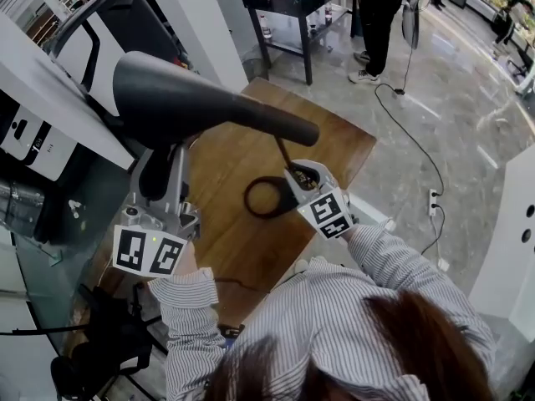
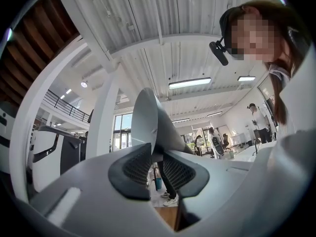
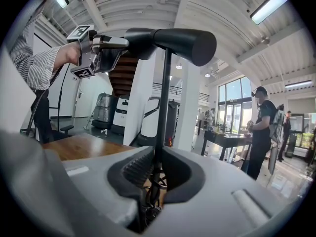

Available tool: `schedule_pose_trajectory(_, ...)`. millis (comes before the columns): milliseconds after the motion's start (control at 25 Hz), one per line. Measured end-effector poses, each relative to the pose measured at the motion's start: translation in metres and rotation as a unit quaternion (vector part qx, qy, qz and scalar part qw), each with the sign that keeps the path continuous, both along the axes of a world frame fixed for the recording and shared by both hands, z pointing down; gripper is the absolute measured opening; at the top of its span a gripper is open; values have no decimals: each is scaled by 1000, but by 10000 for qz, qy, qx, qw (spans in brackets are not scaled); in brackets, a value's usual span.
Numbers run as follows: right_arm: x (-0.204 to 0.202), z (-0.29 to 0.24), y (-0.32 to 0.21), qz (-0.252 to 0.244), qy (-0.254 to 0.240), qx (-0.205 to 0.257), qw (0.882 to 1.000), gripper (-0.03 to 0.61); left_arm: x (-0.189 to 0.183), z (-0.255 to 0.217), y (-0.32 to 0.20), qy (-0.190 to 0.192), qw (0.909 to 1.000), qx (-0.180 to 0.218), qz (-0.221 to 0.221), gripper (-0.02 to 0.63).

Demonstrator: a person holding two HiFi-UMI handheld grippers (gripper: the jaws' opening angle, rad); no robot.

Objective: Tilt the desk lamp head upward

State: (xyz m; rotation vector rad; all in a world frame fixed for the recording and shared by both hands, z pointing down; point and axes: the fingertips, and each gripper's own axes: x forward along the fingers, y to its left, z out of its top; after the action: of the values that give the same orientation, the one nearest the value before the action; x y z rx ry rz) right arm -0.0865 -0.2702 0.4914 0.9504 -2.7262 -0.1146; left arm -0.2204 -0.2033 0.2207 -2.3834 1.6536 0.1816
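Hold the stem [image 1: 282,150] steady with your right gripper [image 1: 294,176], clamped on it mid-frame, and raise your left gripper [image 2: 155,163], closed on the rim of the lamp head [image 1: 188,103] (the dark cone at upper left), in a slow arc so it won't slip.

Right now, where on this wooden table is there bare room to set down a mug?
Bare wood: the far corner of the wooden table, past the lamp head; and the near strip between the ring base and the front edge. Crowded: around the lamp stem, clamped by the right hand-held gripper, and under the head, held by the left hand-held gripper.
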Motion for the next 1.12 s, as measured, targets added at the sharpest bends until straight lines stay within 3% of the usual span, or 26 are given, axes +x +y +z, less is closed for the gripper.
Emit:
schedule_pose_trajectory(400,-1,-1,0,-351,105,9,9993,51,-1,3,-1,-290,9991,187,-233,64)
schedule_pose_trajectory(560,3,-11,4,-577,-78,-69,9983,58,-6,12,0,244,9991,242,-235,75)
schedule_pose_trajectory(640,8,-19,10,-662,-245,-103,9975,63,-8,22,3,655,9973,222,-246,159)
schedule_pose_trajectory(720,13,-24,18,-700,-349,-113,9969,63,-6,35,7,1008,9945,185,-212,163)
schedule_pose_trajectory(960,27,-36,37,-628,-542,-140,9965,61,27,103,3,1407,9883,-574,119,156)
schedule_pose_trajectory(1120,33,-47,51,-586,-670,-203,9958,45,59,150,0,1487,9818,-1106,408,92)
